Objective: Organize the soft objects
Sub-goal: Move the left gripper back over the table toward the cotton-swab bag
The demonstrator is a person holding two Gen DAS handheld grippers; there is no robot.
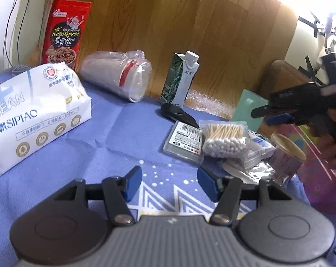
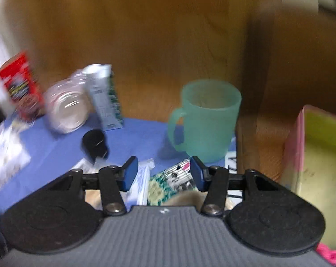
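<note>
A white tissue pack (image 1: 32, 113) lies at the left of the blue cloth (image 1: 128, 129). A bag of cotton swabs (image 1: 225, 140) and small tissue packets (image 1: 257, 149) sit in a pile at the right. My left gripper (image 1: 169, 183) is open and empty, low over the cloth, short of the pile. My right gripper (image 2: 163, 174) is open and empty above a patterned soft item (image 2: 168, 184) and a white packet (image 2: 140, 184); it also shows in the left wrist view (image 1: 265, 115) above the pile. The pink box (image 2: 319, 155) is at the right.
A red snack box (image 1: 64, 33), a lying stack of cups in plastic wrap (image 1: 121, 75), a green carton (image 1: 180, 80) and a black object (image 1: 177, 112) stand along the back. A green mug (image 2: 208, 120) stands near the wooden wall. A barcoded case (image 1: 185, 142) lies by the swabs.
</note>
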